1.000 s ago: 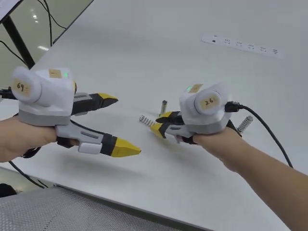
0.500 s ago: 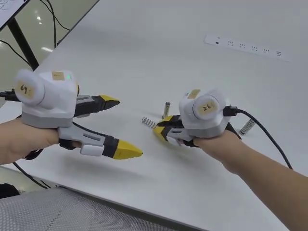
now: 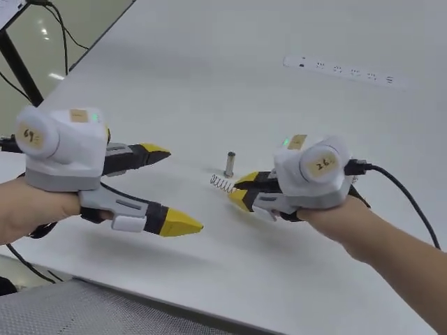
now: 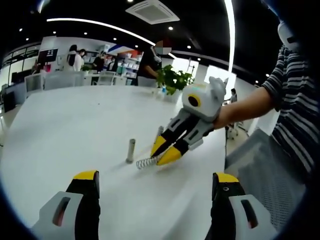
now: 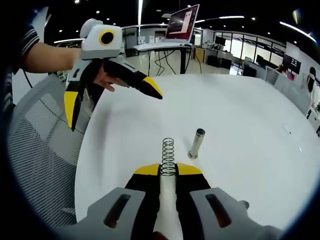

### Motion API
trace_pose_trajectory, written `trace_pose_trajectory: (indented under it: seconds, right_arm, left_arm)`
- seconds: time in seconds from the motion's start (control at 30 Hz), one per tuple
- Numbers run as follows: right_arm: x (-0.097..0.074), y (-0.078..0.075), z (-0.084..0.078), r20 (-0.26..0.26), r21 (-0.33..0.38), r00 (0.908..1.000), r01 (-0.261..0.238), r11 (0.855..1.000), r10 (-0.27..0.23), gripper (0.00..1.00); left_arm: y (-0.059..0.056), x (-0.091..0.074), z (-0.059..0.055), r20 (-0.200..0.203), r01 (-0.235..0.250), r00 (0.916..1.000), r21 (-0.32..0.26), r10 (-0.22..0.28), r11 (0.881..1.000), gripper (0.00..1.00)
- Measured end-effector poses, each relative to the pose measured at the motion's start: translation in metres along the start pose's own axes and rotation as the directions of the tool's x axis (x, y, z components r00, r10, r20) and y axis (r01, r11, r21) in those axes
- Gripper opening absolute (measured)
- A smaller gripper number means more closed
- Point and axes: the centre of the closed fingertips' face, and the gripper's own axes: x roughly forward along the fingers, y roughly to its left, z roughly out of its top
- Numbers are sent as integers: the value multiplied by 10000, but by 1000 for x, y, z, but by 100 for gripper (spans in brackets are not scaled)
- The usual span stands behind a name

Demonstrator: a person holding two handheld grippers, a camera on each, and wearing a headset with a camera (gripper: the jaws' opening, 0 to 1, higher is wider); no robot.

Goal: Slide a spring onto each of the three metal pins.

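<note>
A short metal pin (image 3: 229,164) stands upright on the white table (image 3: 209,63). Just in front of it lies a small spring (image 3: 222,183), level with the table, and my right gripper (image 3: 241,194) is shut on its near end. In the right gripper view the spring (image 5: 168,149) sticks out past the yellow tips of that gripper (image 5: 168,171), with the pin (image 5: 196,143) just to its right. My left gripper (image 3: 171,187) hovers at the left, open and holding nothing, its jaws wide apart. The left gripper view shows the pin (image 4: 130,150), the spring (image 4: 145,162) and the right gripper (image 4: 167,150).
A white power strip (image 3: 346,70) lies far back on the table. The table's near edge runs along the bottom, with a grey mesh chair (image 3: 105,307) below it. A black cable (image 3: 405,199) trails from the right gripper. People and desks stand far off in the left gripper view.
My right gripper has drawn back a little to the right with the spring, whose tip now lies closer to the pin. The left gripper has hardly moved. The head camera shifted.
</note>
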Motion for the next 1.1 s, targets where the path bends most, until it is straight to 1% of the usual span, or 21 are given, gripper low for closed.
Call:
trace_pose_trajectory:
  seconds: [0.13,0.27,0.37,0.47,0.57,0.6,0.63,0.67,0.73,0.83,0.93,0.97,1.1]
  right_arm:
    - [-19,0,-8,106,119,9999,109,9999,-110,8]
    - [-36,-1,-21,-6,155,9998,218,9996,-218,8]
    - [-48,-2,-29,-84,42,9995,293,9996,-292,8]
    - [-58,-4,-35,-172,-358,9996,235,9991,-242,8]
    - [-66,-3,-40,-350,-910,9994,-26,9958,-6,8]
    - [-67,-3,-41,-381,-998,9993,-62,9950,24,8]
    - [-70,-2,-42,-504,-1316,9986,-193,9911,127,8]
    - [-72,-2,-42,-555,-1571,9983,-248,9873,162,8]
    - [-75,0,-41,-584,-1827,9977,-431,9822,329,8]
    - [-79,3,-37,-576,-2384,9965,-720,9685,599,8]
    - [-81,6,-34,-635,-2854,9955,-858,9546,705,8]
    - [-81,6,-33,-572,-2924,9956,-883,9522,747,8]
    - [-83,7,-29,-426,-2957,9958,-906,9510,816,8]
  left_arm:
    - [-2,3,1,-44,106,9999,20,-106,9999,89]
    - [-6,7,0,-169,262,9995,69,-261,9996,89]
    - [-9,10,1,-171,348,9993,45,-347,9994,88]
    - [-14,13,0,-262,540,9982,60,-538,9985,87]
    - [-20,17,-1,-362,753,9965,83,-750,9971,85]
    - [-21,18,-1,-360,780,9963,65,-777,9969,85]
    - [-23,19,-1,-340,810,9962,62,-807,9967,84]
    - [-25,20,0,-328,879,9956,70,-876,9961,83]
    - [-29,24,-1,-374,992,9944,110,-987,9950,83]
    - [-36,29,-2,-518,1248,9910,193,-1236,9920,83]
    - [-40,35,1,-525,1411,9888,227,-1398,9897,82]
    - [-41,36,2,-528,1464,9880,266,-1448,9889,82]
    - [-48,47,8,-553,1706,9842,437,-1681,9844,80]
